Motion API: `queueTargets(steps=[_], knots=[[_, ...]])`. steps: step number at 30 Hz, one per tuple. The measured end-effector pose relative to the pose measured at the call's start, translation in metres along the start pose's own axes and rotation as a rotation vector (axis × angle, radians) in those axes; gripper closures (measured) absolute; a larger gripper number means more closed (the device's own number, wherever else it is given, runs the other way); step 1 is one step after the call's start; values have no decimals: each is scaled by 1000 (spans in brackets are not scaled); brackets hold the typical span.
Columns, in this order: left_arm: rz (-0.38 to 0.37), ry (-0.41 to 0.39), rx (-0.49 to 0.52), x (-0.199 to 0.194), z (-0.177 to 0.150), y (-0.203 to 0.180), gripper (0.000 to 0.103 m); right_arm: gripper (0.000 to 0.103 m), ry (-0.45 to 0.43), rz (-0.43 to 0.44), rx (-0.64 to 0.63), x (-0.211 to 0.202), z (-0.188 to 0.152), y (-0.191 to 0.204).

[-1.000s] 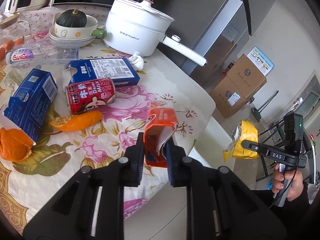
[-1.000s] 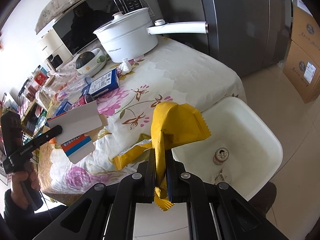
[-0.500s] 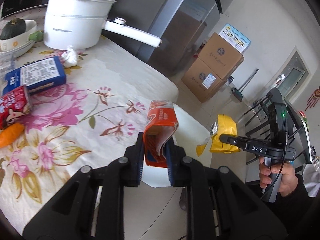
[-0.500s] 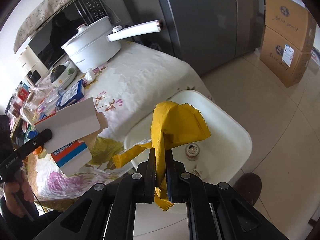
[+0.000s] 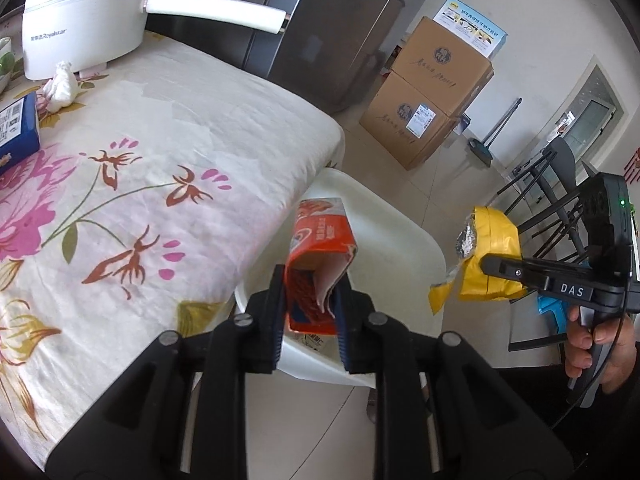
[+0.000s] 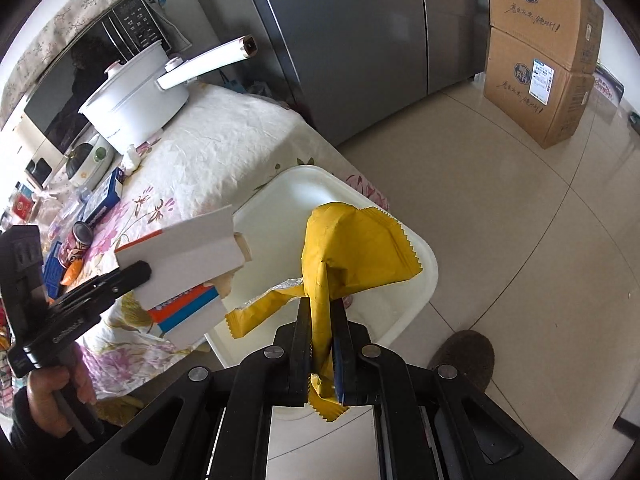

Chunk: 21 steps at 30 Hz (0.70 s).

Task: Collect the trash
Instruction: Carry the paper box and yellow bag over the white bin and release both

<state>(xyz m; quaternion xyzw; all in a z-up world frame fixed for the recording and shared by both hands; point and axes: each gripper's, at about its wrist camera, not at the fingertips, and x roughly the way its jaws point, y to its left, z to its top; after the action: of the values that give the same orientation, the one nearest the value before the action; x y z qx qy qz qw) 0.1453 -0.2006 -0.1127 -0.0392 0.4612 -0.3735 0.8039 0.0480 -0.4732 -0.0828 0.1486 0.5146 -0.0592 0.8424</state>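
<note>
My left gripper [image 5: 310, 312] is shut on an opened orange carton [image 5: 320, 252], held over the near rim of the white bin [image 5: 404, 236] beside the table. From the right wrist view the same carton [image 6: 188, 268] shows its white side, above the bin [image 6: 424, 276]. My right gripper [image 6: 322, 356] is shut on a crumpled yellow wrapper [image 6: 352, 256] with a foil lining, hanging over the bin's middle. In the left wrist view that wrapper [image 5: 488, 256] and the right gripper [image 5: 486, 266] hover just right of the bin.
The table with a floral cloth [image 5: 132, 184] carries a white pot [image 5: 80, 20], a tissue wad [image 5: 60, 84], a blue box [image 5: 16, 128] and a red can [image 6: 78, 244]. Cardboard boxes [image 5: 432, 96] and a grey fridge [image 6: 352, 40] stand beyond. A slipper [image 6: 464, 356] rests by the bin.
Both grippers have swung away from the table toward the bin, each still holding its piece. The bin's contents, seen earlier in the right wrist view, are now hidden behind the wrapper.
</note>
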Motion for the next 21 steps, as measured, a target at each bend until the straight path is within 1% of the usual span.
queueTargets(steps=[1,3,5,6,7,8,12,14,18,21], knots=[[1,3,0,0,1,1,78,94,0,-3,-3,0,0,0],[4,6,6,0,1,0,73,94,-1,-9,-7,0,0,2],[14,4,5,-3,3,-3,59,94,0,-13,-10,1,-1,2],[16,2,10,-4,3,-4,54,94,1,-14,-10,2,0,3],[23,-2,17,-7,4,-5,43,94,1,-16,-10,2,0,3],[35,-8,26,-10,4,-6,37,94,2,-18,-11,3,0,4],[63,-19,40,-24,4,-4,33,94,1,-23,-13,5,2,6],[72,-21,30,-30,4,1,29,94,1,-26,-16,6,2,8],[101,-17,27,-42,0,7,27,94,2,-32,-21,9,5,13],[119,-20,23,-50,-1,11,23,93,3,-38,-25,11,7,17]])
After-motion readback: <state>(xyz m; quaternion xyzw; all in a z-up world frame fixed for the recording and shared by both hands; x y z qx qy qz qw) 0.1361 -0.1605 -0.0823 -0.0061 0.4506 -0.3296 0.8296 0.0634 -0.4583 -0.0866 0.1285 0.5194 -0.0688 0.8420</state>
